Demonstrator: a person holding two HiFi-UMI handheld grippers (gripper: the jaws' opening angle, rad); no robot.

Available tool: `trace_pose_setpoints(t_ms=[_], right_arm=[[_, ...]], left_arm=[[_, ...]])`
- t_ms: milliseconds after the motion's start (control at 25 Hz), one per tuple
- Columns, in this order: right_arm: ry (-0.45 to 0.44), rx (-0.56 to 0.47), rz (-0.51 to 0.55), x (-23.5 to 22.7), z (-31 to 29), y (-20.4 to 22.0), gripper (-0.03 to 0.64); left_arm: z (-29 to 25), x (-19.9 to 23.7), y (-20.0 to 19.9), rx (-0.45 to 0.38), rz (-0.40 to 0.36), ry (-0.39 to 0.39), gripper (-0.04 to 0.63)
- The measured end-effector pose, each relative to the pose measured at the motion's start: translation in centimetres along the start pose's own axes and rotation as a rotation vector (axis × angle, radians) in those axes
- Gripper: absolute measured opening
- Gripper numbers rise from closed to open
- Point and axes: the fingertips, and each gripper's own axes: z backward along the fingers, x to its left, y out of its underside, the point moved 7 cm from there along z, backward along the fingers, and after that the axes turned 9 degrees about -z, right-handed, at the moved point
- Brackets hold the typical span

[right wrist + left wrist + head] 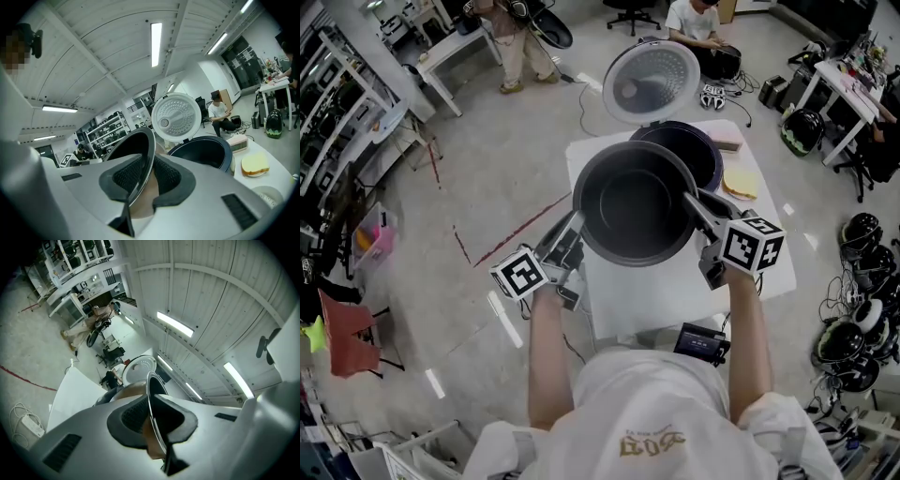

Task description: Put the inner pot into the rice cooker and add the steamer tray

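Note:
The dark inner pot hangs in the air above the white table, just in front of the open rice cooker. My left gripper is shut on the pot's left rim and my right gripper is shut on its right rim. In the left gripper view the thin rim runs between the black pads. The right gripper view shows the same grip on the rim, with the cooker's empty bowl and raised lid beyond. I cannot pick out a steamer tray.
A yellow sponge-like piece and a small pinkish box lie right of the cooker. A black device sits at the table's near edge. People stand and sit further back; helmets and desks crowd the right side of the room.

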Motion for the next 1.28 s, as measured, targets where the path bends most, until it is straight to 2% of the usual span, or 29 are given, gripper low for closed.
trace_pose_setpoints(t_ms=[120, 240, 440, 800, 1280], right_arm=[[-0.010, -0.005, -0.004, -1.0, -0.2, -1.1, 0.092], [-0.012, -0.012, -0.004, -2.2, -0.1, -2.4, 0.092], [-0.022, -0.025, 0.006, -3.5, -0.9, -4.8, 0.091], [-0.052, -0.043, -0.031, -7.3, -1.3, -8.9, 0.094], [-0.053, -0.061, -0.090, -11.5, -1.9, -10.3, 0.091]], left_arm=[[-1.1, 0.2, -0.1, -0.003, 0.024, -0.035, 0.049], [-3.2, -0.5, -0.3, -0.019, 0.012, 0.010, 0.049], [-5.4, -0.4, -0.8, -0.024, 0.035, -0.013, 0.051], [-11.2, -1.4, -1.8, -0.064, 0.066, 0.053, 0.060], [-15.6, -1.4, -1.7, -0.037, 0.063, 0.056, 0.055]])
